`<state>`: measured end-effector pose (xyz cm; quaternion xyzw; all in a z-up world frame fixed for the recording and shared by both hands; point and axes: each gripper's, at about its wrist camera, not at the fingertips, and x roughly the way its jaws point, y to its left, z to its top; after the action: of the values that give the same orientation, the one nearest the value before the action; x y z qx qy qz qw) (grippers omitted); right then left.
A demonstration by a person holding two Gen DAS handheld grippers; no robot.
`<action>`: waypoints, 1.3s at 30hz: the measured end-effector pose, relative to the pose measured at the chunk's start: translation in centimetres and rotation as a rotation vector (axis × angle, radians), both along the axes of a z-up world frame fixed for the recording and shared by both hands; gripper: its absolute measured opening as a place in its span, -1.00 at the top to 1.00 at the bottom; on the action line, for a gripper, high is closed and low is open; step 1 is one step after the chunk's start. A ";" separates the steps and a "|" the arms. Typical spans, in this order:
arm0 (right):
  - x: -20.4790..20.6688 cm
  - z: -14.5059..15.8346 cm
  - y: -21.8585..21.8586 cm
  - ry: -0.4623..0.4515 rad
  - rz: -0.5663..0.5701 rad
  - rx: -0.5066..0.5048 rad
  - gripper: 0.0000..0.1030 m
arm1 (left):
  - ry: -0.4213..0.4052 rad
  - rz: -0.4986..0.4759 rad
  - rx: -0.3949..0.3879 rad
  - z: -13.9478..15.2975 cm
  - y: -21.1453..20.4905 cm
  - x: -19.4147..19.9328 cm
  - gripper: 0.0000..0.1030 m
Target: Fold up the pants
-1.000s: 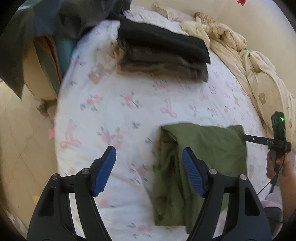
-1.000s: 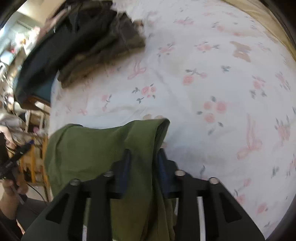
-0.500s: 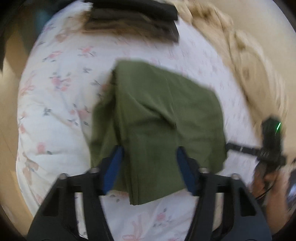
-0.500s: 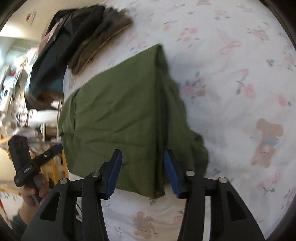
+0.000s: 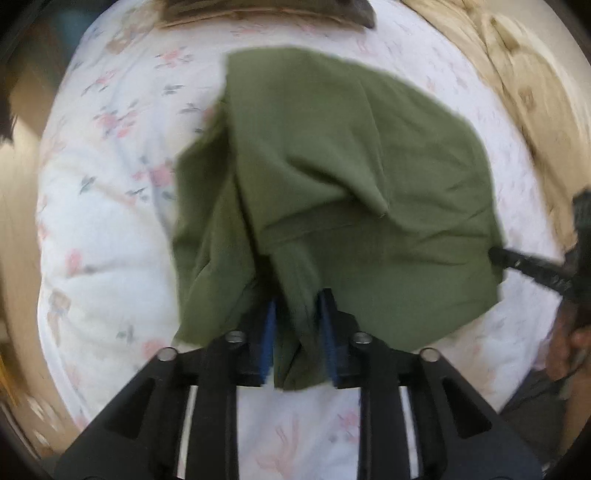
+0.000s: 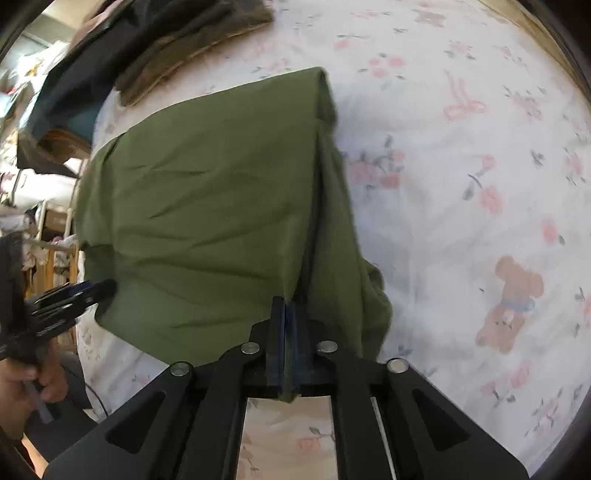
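Olive green pants (image 5: 332, 177) lie folded on a white floral bedspread (image 5: 110, 229). My left gripper (image 5: 297, 332) is closed on a bunch of cloth at the pants' near edge, the blue pads (image 5: 267, 336) pressing the fabric. In the right wrist view the pants (image 6: 207, 206) fill the middle, and my right gripper (image 6: 286, 325) is shut tight on a thin fold at their near edge. The other gripper shows at the right edge of the left wrist view (image 5: 532, 266) and at the left edge of the right wrist view (image 6: 70, 295), at the cloth's corner.
A stack of dark folded clothes (image 6: 177, 48) lies at the far side of the bed, also seen in the left wrist view (image 5: 266, 11). A beige crumpled blanket (image 5: 517, 74) lies along the right. The bed edge and floor (image 5: 14, 221) are at the left.
Both grippers have moved onto the pants' near edge and closed on the cloth. The left jaws were wide open a second ago; the right opened half a second ago, then shut again.
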<state>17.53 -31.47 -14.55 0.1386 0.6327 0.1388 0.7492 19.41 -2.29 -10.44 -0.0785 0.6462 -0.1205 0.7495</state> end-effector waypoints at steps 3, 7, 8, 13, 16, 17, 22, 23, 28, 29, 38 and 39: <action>0.1 2.5 -1.6 -0.087 -0.044 0.077 0.87 | -0.082 0.071 -0.079 3.1 2.3 1.3 0.41; 3.0 2.8 -4.2 -0.122 -0.158 0.212 0.85 | -0.121 0.199 -0.164 3.7 4.7 6.0 0.13; 3.8 2.4 -4.7 -0.119 -0.188 0.255 0.83 | -0.096 0.209 -0.210 3.1 4.8 7.1 0.12; 7.7 0.2 -6.0 -0.113 -0.314 0.390 0.39 | -0.084 0.232 -0.290 0.5 4.5 10.6 0.33; 9.5 -0.2 -4.0 -0.123 -0.261 0.353 0.39 | -0.155 0.191 -0.225 0.5 4.0 11.4 0.85; 10.0 -0.3 -3.0 -0.132 -0.218 0.322 0.47 | -0.154 0.187 -0.207 0.3 3.9 12.0 0.87; 11.6 -1.5 -0.3 -0.178 -0.132 0.112 0.97 | -0.145 0.208 -0.161 -1.4 4.0 12.7 0.90; 11.6 -1.8 -0.1 -0.186 -0.131 0.058 1.00 | -0.152 0.192 -0.124 -1.6 3.6 12.9 0.91; 12.2 -5.1 -0.4 -0.100 -0.139 0.054 1.00 | -0.143 0.172 -0.034 -3.2 2.9 12.9 0.84; 12.2 -4.8 -0.8 -0.105 -0.154 0.061 1.00 | -0.155 0.175 -0.037 -2.8 2.9 12.8 0.83; 9.3 0.5 -4.8 -0.125 -0.144 0.154 -0.56 | -0.141 0.251 -0.119 0.7 7.1 10.6 -0.69; 8.7 0.4 -5.0 -0.119 -0.146 0.201 -0.66 | -0.129 0.245 -0.138 0.8 7.4 10.3 -0.72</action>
<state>26.26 -36.45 -14.15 0.2502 0.5582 0.1545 0.7758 29.67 5.12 -9.65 -0.1999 0.5724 -0.0770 0.7915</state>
